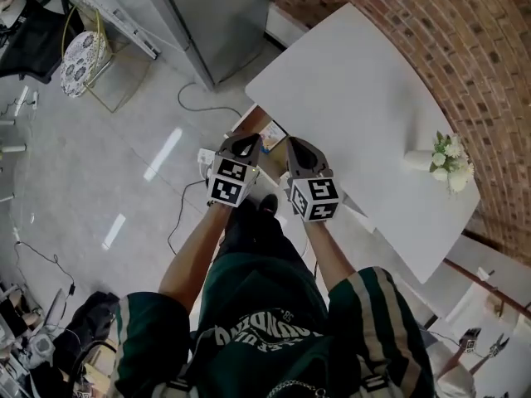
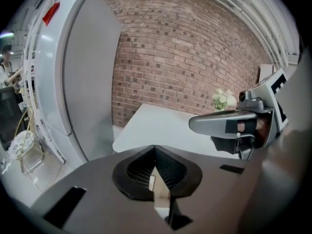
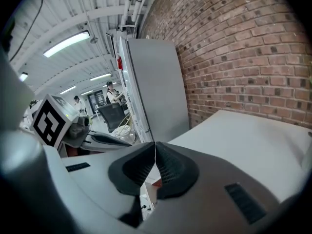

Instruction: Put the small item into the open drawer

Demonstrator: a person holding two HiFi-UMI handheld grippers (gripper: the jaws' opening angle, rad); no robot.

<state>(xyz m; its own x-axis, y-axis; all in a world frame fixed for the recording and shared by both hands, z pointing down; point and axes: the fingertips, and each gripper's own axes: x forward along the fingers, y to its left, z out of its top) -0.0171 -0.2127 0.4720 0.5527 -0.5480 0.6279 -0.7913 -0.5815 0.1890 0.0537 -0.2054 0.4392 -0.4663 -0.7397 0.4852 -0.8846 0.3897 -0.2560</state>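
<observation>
Grey left tool (image 1: 251,142) and right tool (image 1: 295,144) both pinched shut, empty; small item (image 1: 273,135) between their tips, long axis unclear.

Counter (image 1: 357,98) top bare and free except flower vase (image 1: 448,162) at right end. Brick wall (image 1: 465,40) closes far side; tall grey cabinet (image 1: 216,15) blocks left. Open drawer (image 1: 253,123) juts at near corner. Cable (image 1: 177,218) on floor (image 1: 99,164) below.
</observation>
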